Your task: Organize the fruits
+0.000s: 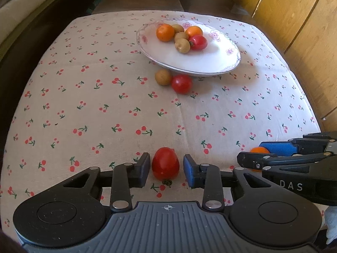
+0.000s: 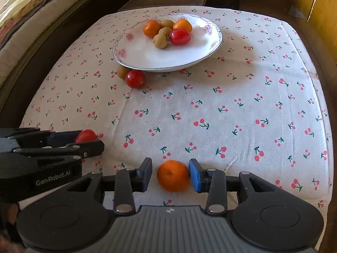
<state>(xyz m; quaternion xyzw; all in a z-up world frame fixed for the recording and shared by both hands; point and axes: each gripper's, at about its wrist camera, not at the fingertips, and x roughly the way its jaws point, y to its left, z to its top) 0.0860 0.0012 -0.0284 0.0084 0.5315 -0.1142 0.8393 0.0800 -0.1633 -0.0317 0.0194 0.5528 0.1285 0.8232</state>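
Note:
A red tomato (image 1: 165, 165) lies on the cherry-print cloth between the pads of my left gripper (image 1: 166, 168), with a narrow gap on each side. A small orange (image 2: 173, 175) lies between the pads of my right gripper (image 2: 170, 174); the right pad touches it and the left pad stands off. Both grippers point steeply down, side by side near the front edge. The white flowered plate (image 1: 210, 62) at the back holds two oranges, three brown fruits and a tomato. A brown fruit (image 1: 163, 77) and a second tomato (image 1: 181, 83) rest against the plate's near rim.
The cloth-covered table (image 2: 210, 105) ends at a dark wooden frame on the left and yellow wooden panels (image 1: 294, 10) on the right. A dark cabinet stands behind the table. A quilted cover lies at the far left.

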